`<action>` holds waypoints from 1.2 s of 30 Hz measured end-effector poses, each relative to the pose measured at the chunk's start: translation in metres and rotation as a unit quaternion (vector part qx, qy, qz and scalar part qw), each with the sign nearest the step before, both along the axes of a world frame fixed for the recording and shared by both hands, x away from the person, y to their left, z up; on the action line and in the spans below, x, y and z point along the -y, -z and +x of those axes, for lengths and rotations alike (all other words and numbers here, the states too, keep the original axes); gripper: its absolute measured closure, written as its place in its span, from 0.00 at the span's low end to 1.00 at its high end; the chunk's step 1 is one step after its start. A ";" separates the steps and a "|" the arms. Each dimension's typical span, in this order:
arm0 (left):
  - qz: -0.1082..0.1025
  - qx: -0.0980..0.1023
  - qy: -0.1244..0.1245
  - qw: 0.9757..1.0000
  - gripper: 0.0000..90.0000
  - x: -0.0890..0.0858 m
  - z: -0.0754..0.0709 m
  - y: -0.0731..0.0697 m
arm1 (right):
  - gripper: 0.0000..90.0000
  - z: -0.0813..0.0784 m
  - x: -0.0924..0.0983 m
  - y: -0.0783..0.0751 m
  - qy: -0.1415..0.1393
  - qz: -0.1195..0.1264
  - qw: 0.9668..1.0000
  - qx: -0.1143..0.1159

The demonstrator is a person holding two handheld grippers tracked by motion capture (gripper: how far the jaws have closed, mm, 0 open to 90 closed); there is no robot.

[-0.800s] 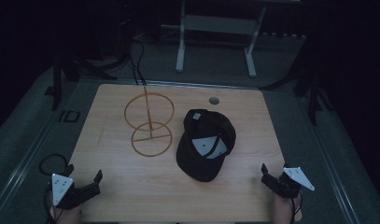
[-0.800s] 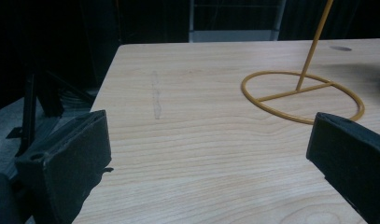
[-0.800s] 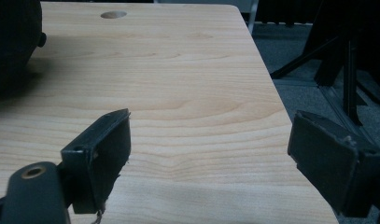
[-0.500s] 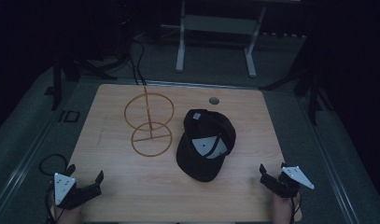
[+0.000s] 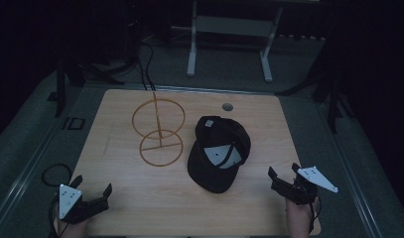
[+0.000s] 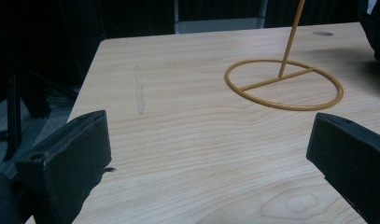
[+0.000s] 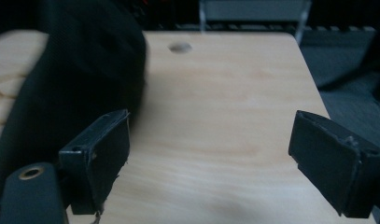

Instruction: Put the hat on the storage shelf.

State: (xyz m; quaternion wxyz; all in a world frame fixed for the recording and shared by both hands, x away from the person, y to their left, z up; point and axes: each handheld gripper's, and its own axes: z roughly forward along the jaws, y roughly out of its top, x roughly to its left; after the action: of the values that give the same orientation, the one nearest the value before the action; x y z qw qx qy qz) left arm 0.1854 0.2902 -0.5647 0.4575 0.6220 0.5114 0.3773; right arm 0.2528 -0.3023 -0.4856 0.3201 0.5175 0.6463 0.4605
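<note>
From the high view, I am looking down on a pale wooden table with rounded corners (image 5: pixel 140 208), sitting on grey carpet in a dim room, with a white metal frame stand (image 5: pixel 229 29) and black cables on the floor beyond its far edge. A small round grommet hole (image 5: pixel 228 106) is showing near the far edge of the tabletop. A yellow wire stand of two rings on a thin upright rod (image 5: pixel 160 131) is standing left of centre, and just beside it to the right a black baseball cap, turned upside down with a white label inside (image 5: pixel 219 153), is lying on the wood. I am holding my left gripper (image 5: pixel 94 191) low at the near left corner, well apart from the wire stand, and my right gripper (image 5: pixel 284 174) near the right edge, close to the cap's brim but not touching it; a hand is gripping each from below. In the left gripper view, my two black jaws are standing spread wide over bare wood, nothing between them, with the stand's lower ring (image 6: pixel 284 84) lying flat ahead to the right. In the right gripper view, my jaws are likewise gaping apart and empty, the cap (image 7: pixel 71 88) looming blurred just beyond the left jaw, the grommet hole (image 7: pixel 180 47) farther off.
</note>
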 end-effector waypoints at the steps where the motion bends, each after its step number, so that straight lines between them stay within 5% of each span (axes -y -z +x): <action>1: 0.000 0.000 0.000 1.000 0.00 0.000 0.000 0.000 | 0.14 0.000 -0.004 -0.006 -0.002 -0.001 1.000 0.004; 4: -0.010 -0.019 -0.006 1.000 0.00 0.002 0.001 -0.001 | 0.14 0.000 -0.018 -0.022 -0.019 -0.007 1.000 0.018; 12: -0.020 -0.019 -0.011 1.000 0.00 0.003 0.001 -0.002 | 0.13 0.011 -0.062 -0.046 -0.067 -0.021 0.997 0.039; 22: -0.027 -0.015 -0.011 0.999 0.00 0.003 0.001 -0.003 | 0.11 0.048 -0.096 -0.035 -0.050 -0.024 0.998 0.000; 27: -0.030 -0.016 -0.011 0.999 0.00 0.003 0.001 -0.003 | 0.13 0.067 -0.110 -0.029 -0.040 -0.059 0.997 -0.026; 31: -0.030 -0.015 -0.010 0.999 0.00 0.003 0.001 -0.004 | 0.16 0.079 -0.114 -0.020 -0.025 -0.067 0.996 -0.044; 36: -0.034 -0.014 -0.009 0.999 0.00 0.003 0.001 -0.004 | 0.35 0.084 -0.116 -0.008 -0.015 -0.066 0.996 -0.054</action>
State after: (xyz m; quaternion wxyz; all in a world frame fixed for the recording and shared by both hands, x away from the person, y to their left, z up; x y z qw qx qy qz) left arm 0.1867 0.2870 -0.5610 0.4679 0.6067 0.5356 0.3551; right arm 0.3370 -0.1860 -0.4773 0.3113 0.5095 0.6996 0.3925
